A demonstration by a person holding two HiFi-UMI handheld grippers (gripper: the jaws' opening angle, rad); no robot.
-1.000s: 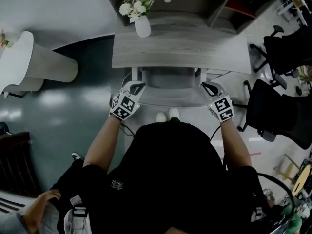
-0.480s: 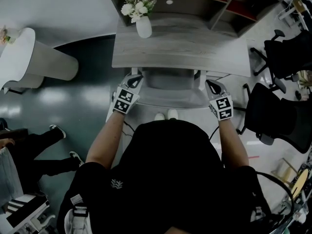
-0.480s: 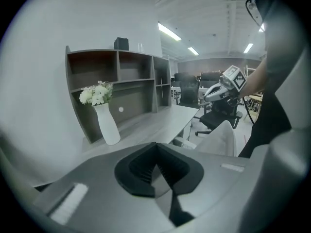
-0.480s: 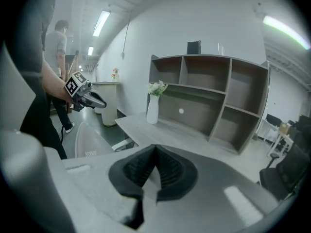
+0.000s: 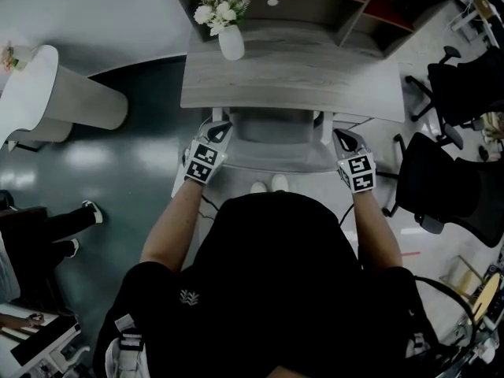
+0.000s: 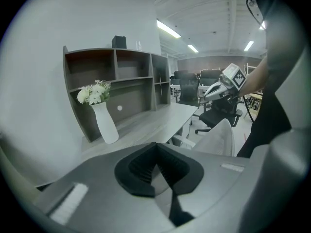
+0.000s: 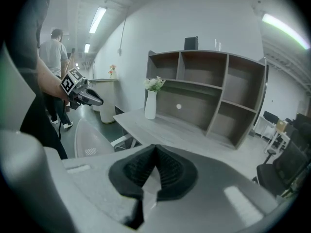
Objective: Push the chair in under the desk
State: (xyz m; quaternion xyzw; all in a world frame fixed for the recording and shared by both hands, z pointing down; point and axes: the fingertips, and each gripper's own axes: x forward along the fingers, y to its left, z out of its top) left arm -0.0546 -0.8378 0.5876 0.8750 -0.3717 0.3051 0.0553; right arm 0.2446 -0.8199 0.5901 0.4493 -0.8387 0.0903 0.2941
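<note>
The left tool (image 6: 155, 153) is clenched, its ribbed black pads (image 6: 138, 166) meeting at the tips with a pale sliver of the chair (image 5: 272, 162) pinched between them. The right tool (image 7: 154, 160) is clenched in the same way on a white sliver of the chair's back. From the head view, each tool sits on one end of the curved back, the left at its 9 o'clock end and the right at its 3 o'clock end, with the marker cubes just behind them on the person's hands. The chair stands at 12 o'clock from the person, its back toward them and its seat partly under the near edge of the table (image 5: 315, 77). The person's shoes (image 5: 270, 186) show just at 6 o'clock of the back. A white vase (image 5: 231, 42) of pale flowers stands upright near the table's 11 o'clock corner. Beyond the table at 12 o'clock is a brown shelf (image 5: 315, 6) with open compartments. Two black chairs (image 5: 449, 179) stand well apart from the table at 3 o'clock. A white rounded stand (image 5: 47, 93) is on the dark floor at 10 o'clock, and another person's legs (image 5: 47, 227) show at 8 o'clock. Each gripper view shows the other tool across the back, held level in the person's hand.
</note>
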